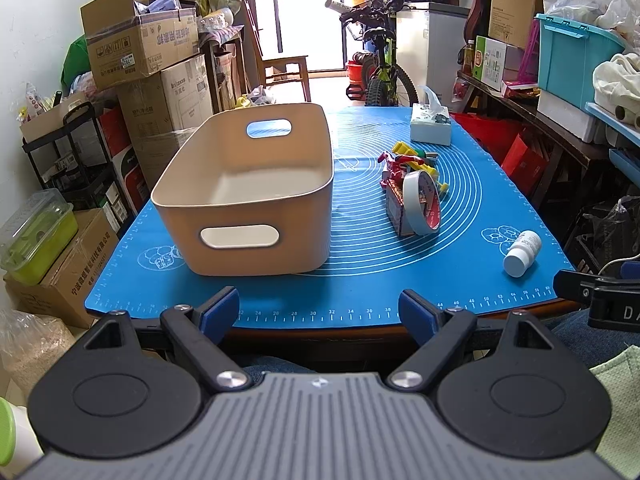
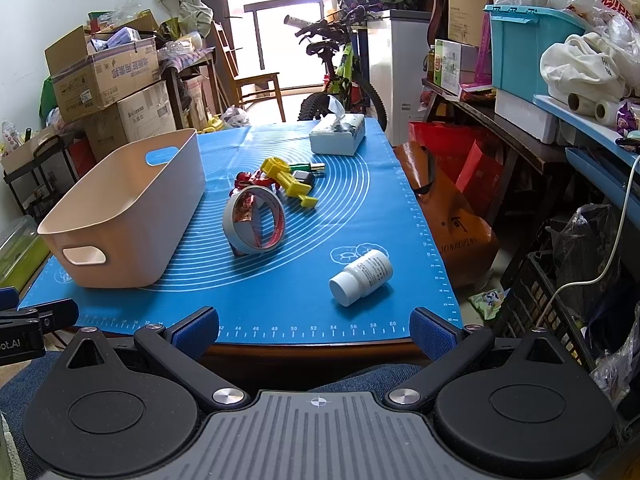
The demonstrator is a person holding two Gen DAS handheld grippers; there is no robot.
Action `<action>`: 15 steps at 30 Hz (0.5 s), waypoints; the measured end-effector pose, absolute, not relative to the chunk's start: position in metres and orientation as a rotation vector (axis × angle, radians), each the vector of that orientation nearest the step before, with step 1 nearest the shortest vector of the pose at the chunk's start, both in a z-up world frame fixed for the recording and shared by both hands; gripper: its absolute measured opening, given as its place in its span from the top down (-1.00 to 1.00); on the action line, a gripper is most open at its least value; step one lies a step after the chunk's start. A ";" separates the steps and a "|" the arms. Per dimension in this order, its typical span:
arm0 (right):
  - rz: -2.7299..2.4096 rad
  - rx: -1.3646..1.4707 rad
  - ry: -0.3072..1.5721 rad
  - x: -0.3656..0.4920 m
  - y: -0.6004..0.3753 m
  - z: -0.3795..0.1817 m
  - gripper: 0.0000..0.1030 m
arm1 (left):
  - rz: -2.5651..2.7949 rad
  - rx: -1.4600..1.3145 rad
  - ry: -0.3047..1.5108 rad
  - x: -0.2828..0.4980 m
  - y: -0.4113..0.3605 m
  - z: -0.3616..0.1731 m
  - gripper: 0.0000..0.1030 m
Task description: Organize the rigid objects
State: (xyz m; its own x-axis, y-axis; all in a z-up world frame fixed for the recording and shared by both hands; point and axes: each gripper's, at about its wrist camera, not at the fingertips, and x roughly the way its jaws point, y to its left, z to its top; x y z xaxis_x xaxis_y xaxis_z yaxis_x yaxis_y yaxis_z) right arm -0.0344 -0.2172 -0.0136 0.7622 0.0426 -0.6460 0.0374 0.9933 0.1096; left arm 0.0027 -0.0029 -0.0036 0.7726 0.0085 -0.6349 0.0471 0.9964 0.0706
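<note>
We find both grippers held off the near edge of the table, over the person's lap, neither touching anything. The left gripper (image 1: 319,312) has its blue-padded fingers spread wide with nothing between them; the right gripper (image 2: 314,330) stands likewise, fingers wide apart and empty.

The table carries a blue mat (image 2: 280,300) printed with concentric rings and a ruler scale along its near edge. On the left half of the mat we record a beige bin (image 1: 244,196) with a cut-out handle in each end wall; its interior, as far as we can see, holds nothing.

Near the middle of the mat a roll of tape (image 2: 253,220) stands on edge, leaning against a small red-patterned box (image 1: 396,210). Just behind these lies a cluster of small items: a red toy (image 2: 250,180), yellow plastic pieces (image 2: 290,182) and a green-handled item (image 2: 304,167) whose nature we cannot make out.

Toward the near right corner a white bottle (image 2: 362,277) lies on its side, cap pointing at the near edge, well apart from the cluster. At the far right corner sits a tissue box (image 2: 338,136) with a tissue sticking up.
</note>
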 end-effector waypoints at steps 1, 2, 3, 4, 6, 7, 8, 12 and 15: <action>0.003 0.118 0.705 -0.034 -0.217 -0.014 -0.95 | -0.021 0.085 0.688 0.003 -0.003 -0.004 -0.69; 0.003 0.118 0.705 -0.034 -0.217 -0.014 -0.95 | -0.021 0.085 0.688 0.003 -0.003 -0.004 -0.69; 0.003 0.118 0.705 -0.034 -0.217 -0.014 -0.95 | -0.020 0.085 0.688 0.003 -0.003 -0.004 -0.69; 0.003 0.118 0.705 -0.034 -0.217 -0.014 -0.95 | -0.020 0.084 0.688 0.003 -0.003 -0.004 -0.69; 0.003 0.118 0.705 -0.034 -0.217 -0.013 -0.95 | -0.019 0.082 0.687 0.003 -0.001 -0.003 -0.69; 0.003 0.119 0.705 -0.034 -0.218 -0.013 -0.95 | -0.019 0.083 0.686 0.002 0.000 -0.003 -0.69; 0.003 0.120 0.705 -0.035 -0.217 -0.014 -0.95 | -0.019 0.084 0.686 0.002 0.000 -0.003 -0.69; -0.002 0.128 0.704 -0.034 -0.219 -0.015 -0.95 | -0.018 0.083 0.687 0.002 0.000 -0.003 -0.69; -0.003 0.127 0.704 -0.033 -0.220 -0.016 -0.95 | -0.018 0.083 0.689 0.002 0.001 -0.002 -0.69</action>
